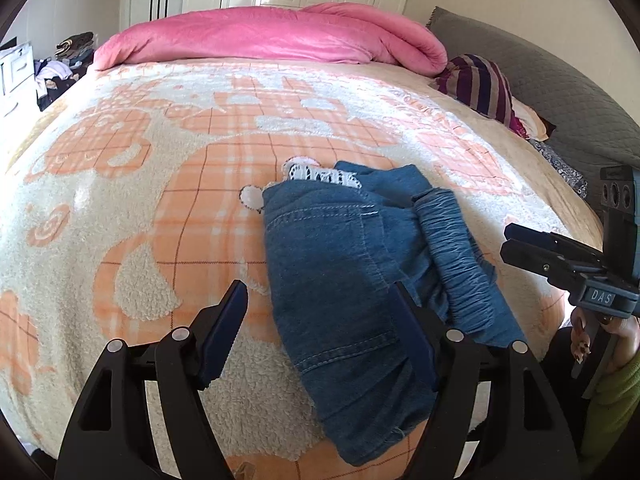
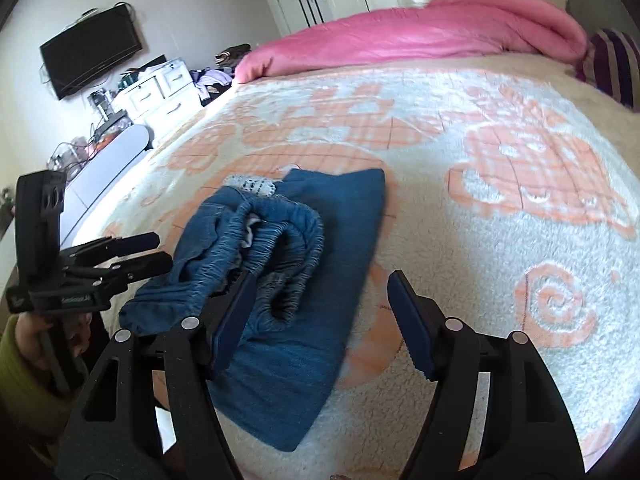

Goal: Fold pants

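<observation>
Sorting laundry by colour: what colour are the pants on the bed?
Blue denim pants, with a gathered elastic waistband; clearest in the left wrist view.

Readable lettering on gripper bodies only.
"DAS" on a small plate on the right gripper; tiny blurred print on the left gripper, not legible.

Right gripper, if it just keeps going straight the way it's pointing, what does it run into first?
Most likely the folded denim pants: the right gripper is open right over them, pointing downward, its left finger above the gathered waistband. Depth is unclear; the orange and cream blanket lies just beyond.
</observation>
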### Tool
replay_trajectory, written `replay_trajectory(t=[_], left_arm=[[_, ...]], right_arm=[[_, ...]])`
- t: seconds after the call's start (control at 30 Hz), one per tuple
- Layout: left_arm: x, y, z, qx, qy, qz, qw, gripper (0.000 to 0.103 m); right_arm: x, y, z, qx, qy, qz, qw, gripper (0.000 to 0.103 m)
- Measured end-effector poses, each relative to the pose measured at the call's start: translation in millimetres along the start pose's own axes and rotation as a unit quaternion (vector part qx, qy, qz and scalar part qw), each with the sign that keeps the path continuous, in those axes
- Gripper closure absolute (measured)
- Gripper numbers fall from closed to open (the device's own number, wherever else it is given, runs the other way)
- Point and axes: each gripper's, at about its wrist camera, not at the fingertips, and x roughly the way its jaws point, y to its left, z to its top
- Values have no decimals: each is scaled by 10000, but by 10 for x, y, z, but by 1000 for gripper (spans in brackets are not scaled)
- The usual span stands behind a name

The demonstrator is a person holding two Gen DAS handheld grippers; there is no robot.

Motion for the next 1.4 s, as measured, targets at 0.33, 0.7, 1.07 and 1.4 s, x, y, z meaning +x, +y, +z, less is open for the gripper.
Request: replay_trajectory(t=[0.33, 0.7, 1.07, 1.4], left_arm=[[204, 21, -32, -36, 162, -31, 9999, 31], [431, 43, -41, -339, 210, -457, 9982, 32], [296, -106, 30, -149, -53, -480, 9987, 74], [11, 61, 411, -163, -614, -334, 9974, 76]], right_arm=[[333, -175, -49, 644, 554, 513, 9951, 35], [576, -86, 8, 447, 790, 588, 9941, 29], [429, 223, 45, -135, 408, 786, 9960, 81], [378, 553, 545, -710, -191, 817, 9939, 82]])
